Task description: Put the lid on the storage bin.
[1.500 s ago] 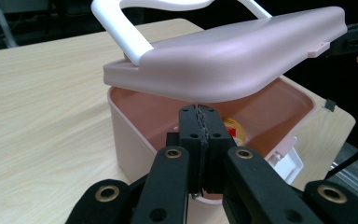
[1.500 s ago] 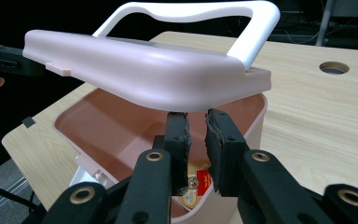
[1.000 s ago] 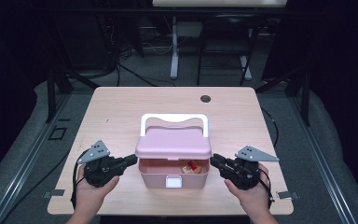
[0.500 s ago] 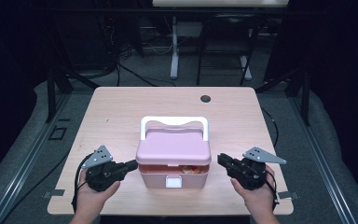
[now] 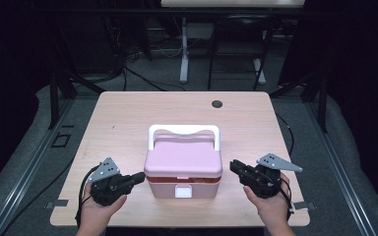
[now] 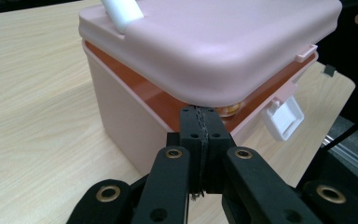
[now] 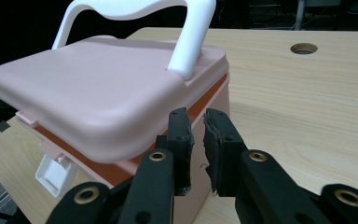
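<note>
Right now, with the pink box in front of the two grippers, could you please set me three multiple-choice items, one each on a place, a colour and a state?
1. Where does the round hole in the table lie?
A. beyond the box, near the far edge
B. beside the left gripper
C. under the box

2. What colour is the handle of the pink box?
A. black
B. white
C. orange

3. How does the lid sit on the box?
A. taken off and laid on the table
B. latched down flush
C. lowered, with a gap at the front and the latch undone

Answers
1 A: the high view shows the hole past the box toward the far edge.
2 B: the handle is white in the high view and the right gripper view.
3 C: the left gripper view shows an orange gap under the lid and the white latch hanging loose.
</note>
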{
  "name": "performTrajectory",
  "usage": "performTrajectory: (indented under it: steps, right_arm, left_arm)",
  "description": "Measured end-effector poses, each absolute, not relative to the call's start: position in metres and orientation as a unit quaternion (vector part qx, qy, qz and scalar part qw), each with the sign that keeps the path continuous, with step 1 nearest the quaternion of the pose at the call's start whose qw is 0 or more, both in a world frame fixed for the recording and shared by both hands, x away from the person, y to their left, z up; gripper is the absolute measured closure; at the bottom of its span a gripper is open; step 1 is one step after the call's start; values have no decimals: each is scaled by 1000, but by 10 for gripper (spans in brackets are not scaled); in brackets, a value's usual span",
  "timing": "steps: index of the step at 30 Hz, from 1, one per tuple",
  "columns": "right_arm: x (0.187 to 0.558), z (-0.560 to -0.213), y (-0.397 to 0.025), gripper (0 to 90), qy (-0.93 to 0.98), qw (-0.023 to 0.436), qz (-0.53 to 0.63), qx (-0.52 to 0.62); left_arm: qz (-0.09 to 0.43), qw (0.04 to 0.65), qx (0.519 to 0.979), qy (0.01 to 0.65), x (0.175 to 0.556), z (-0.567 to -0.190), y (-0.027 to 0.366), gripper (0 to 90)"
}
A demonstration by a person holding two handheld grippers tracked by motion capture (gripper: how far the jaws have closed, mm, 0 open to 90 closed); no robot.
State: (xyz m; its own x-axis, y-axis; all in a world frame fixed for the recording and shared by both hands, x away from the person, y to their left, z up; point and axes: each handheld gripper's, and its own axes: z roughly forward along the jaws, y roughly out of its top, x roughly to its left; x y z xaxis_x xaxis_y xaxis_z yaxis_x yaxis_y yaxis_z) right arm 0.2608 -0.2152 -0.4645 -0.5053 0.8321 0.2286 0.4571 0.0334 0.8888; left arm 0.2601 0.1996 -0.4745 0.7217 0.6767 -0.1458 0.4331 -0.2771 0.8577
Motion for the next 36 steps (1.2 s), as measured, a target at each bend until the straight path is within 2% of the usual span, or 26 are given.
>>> performTrajectory:
  steps: [18,22,27,31,34,36]
  right_arm:
    - [264,-469,-216,797,694,186,512,470]
    - [264,-473,-215,799,700,216,495,467]
    - [265,-480,-215,794,698,219,492,471]
    - [266,-485,-217,792,697,223,490,474]
    - [265,-489,-219,789,700,244,478,470]
    - [265,-493,-221,786,698,242,479,474]
  left_arm:
    - [136,494,772,376,264,-477,215,888]
    - [148,496,763,388,268,-478,222,862]
    - [155,496,755,399,272,-484,229,795]
    - [163,504,743,410,276,-489,234,685]
    - [170,499,742,414,279,-494,236,622]
    - [168,496,743,418,281,-497,238,616]
